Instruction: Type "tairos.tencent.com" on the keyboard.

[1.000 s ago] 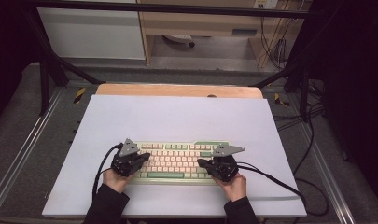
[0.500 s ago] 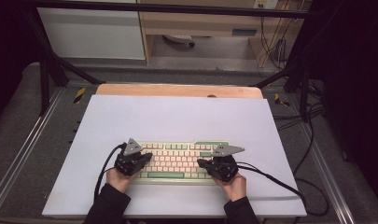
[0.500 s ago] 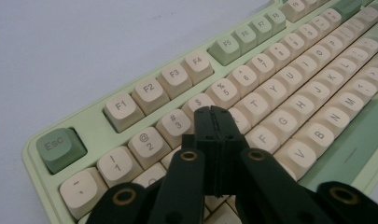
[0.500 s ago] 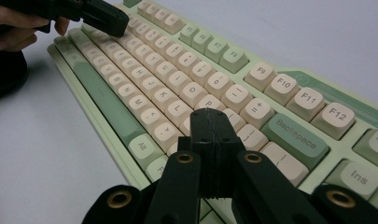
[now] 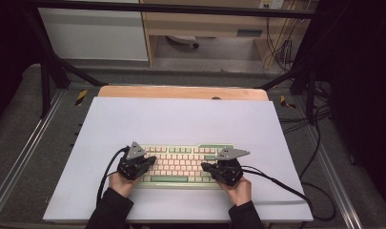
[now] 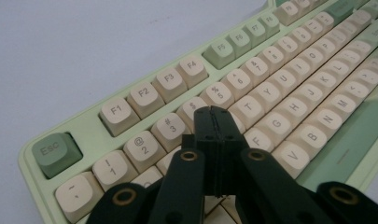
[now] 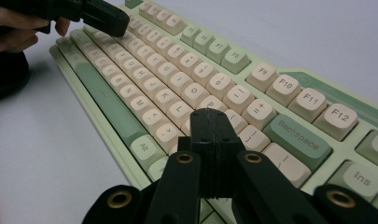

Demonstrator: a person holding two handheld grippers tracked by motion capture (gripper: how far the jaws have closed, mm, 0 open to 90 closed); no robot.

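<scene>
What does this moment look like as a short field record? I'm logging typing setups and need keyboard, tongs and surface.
keyboard: green case, cream keys, green Esc, Backspace and space bar, near the front edge of the mat
mat: white sheet on a wooden table
left tongs: shut, tips over the keys below the number row, near 4 and 5
right tongs: shut, tips over the keys near P
held: nothing between either pair
hands: one at each end of the keyboard

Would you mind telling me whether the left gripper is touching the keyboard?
Cannot tell. In the left gripper view the shut left gripper sits over the keyboard near the number row, but its own tips hide any contact or gap.
</scene>
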